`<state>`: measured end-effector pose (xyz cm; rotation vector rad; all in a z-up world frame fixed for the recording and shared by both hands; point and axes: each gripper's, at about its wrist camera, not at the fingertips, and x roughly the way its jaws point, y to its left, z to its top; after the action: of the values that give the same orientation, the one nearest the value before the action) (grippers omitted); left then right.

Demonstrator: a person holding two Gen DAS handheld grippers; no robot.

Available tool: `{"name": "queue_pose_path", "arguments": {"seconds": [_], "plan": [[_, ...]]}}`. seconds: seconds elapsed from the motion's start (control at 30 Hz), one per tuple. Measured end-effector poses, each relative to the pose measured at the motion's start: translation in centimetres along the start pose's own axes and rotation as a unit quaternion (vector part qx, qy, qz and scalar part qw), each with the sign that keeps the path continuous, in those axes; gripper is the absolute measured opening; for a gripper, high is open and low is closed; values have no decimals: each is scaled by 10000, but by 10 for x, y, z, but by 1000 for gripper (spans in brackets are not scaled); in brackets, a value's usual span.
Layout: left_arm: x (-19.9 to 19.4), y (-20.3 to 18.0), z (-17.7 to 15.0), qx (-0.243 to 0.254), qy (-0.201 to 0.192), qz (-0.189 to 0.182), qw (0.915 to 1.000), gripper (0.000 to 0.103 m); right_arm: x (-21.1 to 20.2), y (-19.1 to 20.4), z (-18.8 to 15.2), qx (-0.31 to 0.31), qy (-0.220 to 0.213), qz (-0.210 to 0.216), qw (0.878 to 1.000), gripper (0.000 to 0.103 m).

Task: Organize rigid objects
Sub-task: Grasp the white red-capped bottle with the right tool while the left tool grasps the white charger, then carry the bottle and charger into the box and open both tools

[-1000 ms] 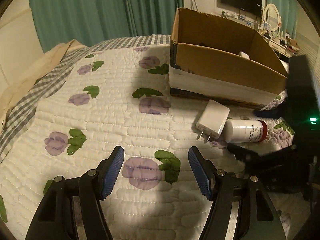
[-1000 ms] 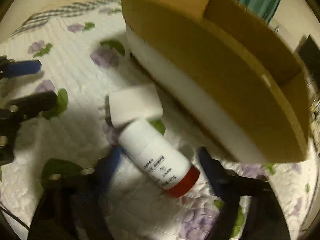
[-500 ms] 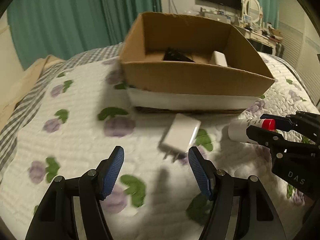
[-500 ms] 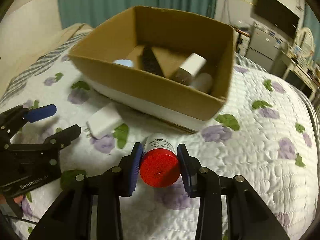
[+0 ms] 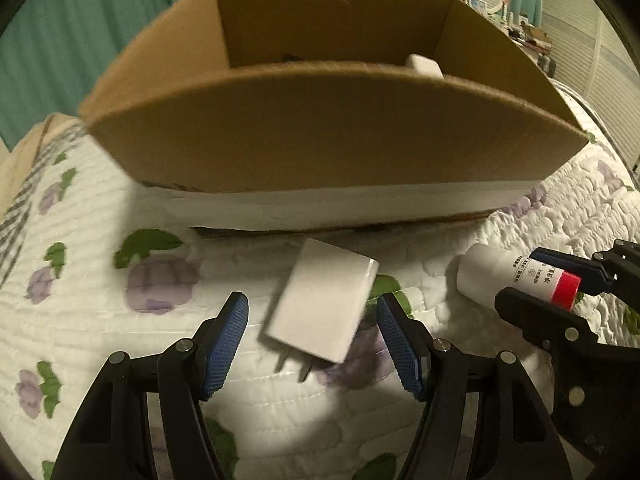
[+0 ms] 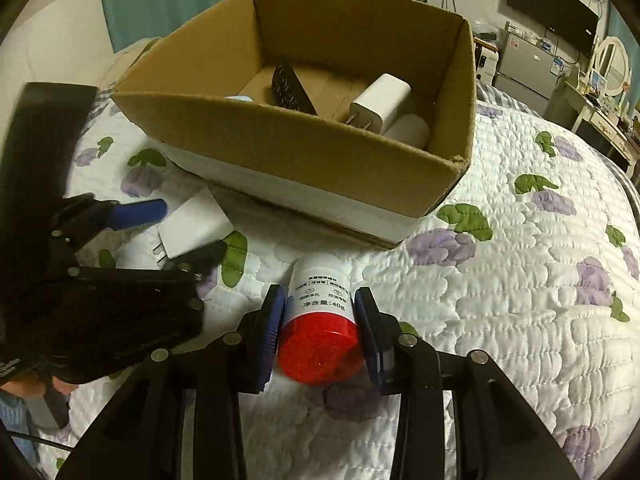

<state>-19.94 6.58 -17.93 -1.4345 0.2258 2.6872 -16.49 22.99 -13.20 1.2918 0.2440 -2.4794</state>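
Observation:
A white plug charger [image 5: 325, 305] lies on the quilt, prongs toward me, in front of the cardboard box [image 5: 320, 136]. My left gripper [image 5: 313, 340] is open, with its blue pads on either side of the charger and gaps at both sides. The charger also shows in the right wrist view [image 6: 194, 225]. My right gripper [image 6: 320, 330] is shut on a white bottle with a red cap [image 6: 320, 320], which lies on the quilt. The bottle also shows in the left wrist view [image 5: 516, 278].
The box [image 6: 304, 148] holds another white charger [image 6: 380, 105], a white cylinder [image 6: 408, 131] and a dark object [image 6: 289, 89]. The flowered quilt [image 6: 520, 280] covers the bed. Teal curtains hang behind. A dresser with a mirror [image 6: 610, 65] stands far right.
My left gripper moved forward until its pads flank the charger. My right gripper closed around the bottle a second ago and still holds it in the same place.

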Motion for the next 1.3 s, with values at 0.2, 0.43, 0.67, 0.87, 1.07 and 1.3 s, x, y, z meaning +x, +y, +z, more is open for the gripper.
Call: {"name": "queue_pose_path", "arguments": {"seconds": [0.2,0.43,0.67,0.87,1.07,1.3], "plan": [[-1,-3,-2,95,-20,-96,9999,47,-5,-1,0,38,-80,19,10000,36],[-34,-8,-17,20,-270,-96,9996,44,-26,-3,0,4,-342,0,9994,36],[-91,15,-21,-252,-568,65,9980,24,-79,12,12,-436,-973,32,9943,36],[-106,12,-11,-111,-678,-84,9976,22,-96,2,24,-350,-1233,71,9917,36],[-110,11,-12,-197,-737,-116,9970,22,-97,-2,23,-305,-1214,165,9920,36],[-153,12,19,-67,-1250,-77,9921,22,-127,-9,54,-278,-1572,327,9866,36]]}}
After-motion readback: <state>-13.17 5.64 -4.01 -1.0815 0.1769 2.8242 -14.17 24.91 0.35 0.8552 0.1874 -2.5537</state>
